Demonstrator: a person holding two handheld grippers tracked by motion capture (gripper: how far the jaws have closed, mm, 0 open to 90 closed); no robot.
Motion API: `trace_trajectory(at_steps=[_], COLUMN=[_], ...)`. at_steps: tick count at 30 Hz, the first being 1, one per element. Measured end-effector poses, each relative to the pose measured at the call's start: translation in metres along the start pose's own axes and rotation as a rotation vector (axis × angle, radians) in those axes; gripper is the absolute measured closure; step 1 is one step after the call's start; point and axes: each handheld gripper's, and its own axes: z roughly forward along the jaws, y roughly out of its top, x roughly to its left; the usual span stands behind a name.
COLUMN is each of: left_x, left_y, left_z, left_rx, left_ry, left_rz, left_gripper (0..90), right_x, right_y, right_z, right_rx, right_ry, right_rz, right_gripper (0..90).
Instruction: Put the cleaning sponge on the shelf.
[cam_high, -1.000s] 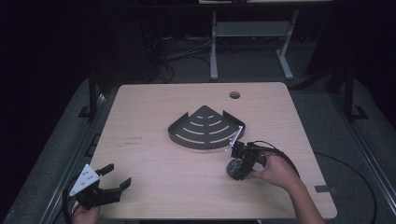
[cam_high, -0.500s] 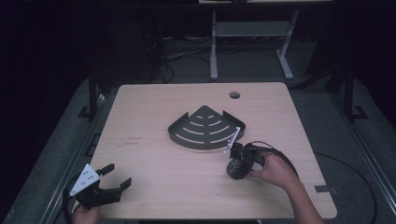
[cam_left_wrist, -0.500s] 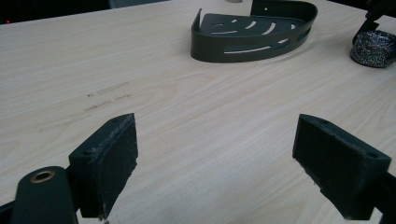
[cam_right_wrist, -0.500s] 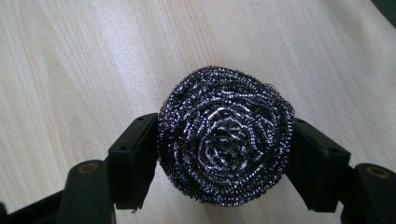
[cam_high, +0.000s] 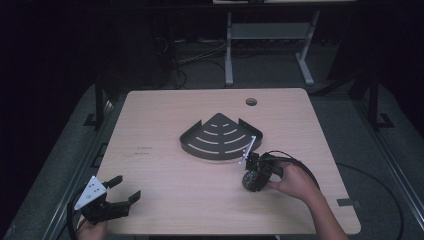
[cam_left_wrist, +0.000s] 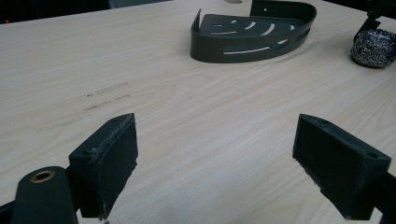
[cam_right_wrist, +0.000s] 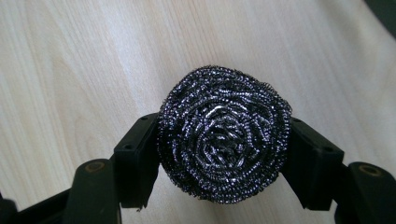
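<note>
The table (cam_high: 165, 135) carries a black corner shelf (cam_high: 218, 137), the landmark here; its straight corner points to the far edge and its curved front faces the person. Just in front of the shelf, to its right, the right gripper (cam_high: 250, 175) has just been closing, and its jaws now press both sides of the steel wool ball (cam_right_wrist: 224, 133). The ball is round, with no long axis; its underside is hidden. Well apart from the shelf, at the near left corner, the left gripper (cam_high: 125, 192) stands wide and holds nothing.

Right gripper (cam_right_wrist: 224, 154) fingers newly closed around the steel scourer (cam_right_wrist: 224, 133).
</note>
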Motion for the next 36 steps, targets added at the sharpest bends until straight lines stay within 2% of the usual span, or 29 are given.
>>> trace_trajectory(at_steps=[20, 36], left_x=[0.0, 0.0], left_y=[0.0, 0.0], left_z=[-0.001, -0.001], left_rx=[-0.003, -0.002], left_ry=[0.0, -0.001], left_rz=[0.001, 0.001], left_gripper=[13.3, 13.3], right_x=[-0.005, -0.009], right_y=[0.011, 0.021], right_z=[-0.018, -0.029], right_rx=[-0.04, -0.036], right_ry=[0.029, 0.034], right_rz=[-0.016, -0.027], right_gripper=[33.9, 33.8])
